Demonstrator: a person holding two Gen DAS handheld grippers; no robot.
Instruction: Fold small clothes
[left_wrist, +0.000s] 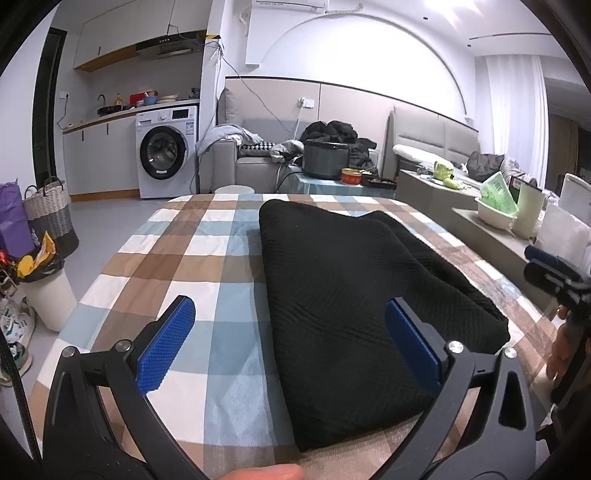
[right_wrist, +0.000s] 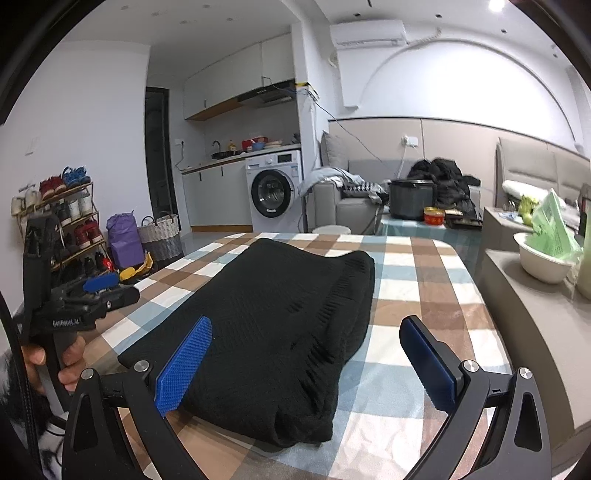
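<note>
Presently I am holding my left gripper (left_wrist: 291, 339) released, its blue pads (left_wrist: 168, 343) spread wide and gripping nothing; the left pad is hanging over the checked cloth (left_wrist: 177, 258), the right one over the garment's near edge. The black garment (left_wrist: 354, 291) is lying folded on the table, slightly right of centre in the left wrist view, its layered edges stacking along the right side. My right gripper (right_wrist: 308, 363) is likewise standing released and empty, its left pad overlapping the garment's near corner, its right pad over bare cloth. A hand (right_wrist: 55, 363) is gripping the left tool's handle at the table's left edge.
</note>
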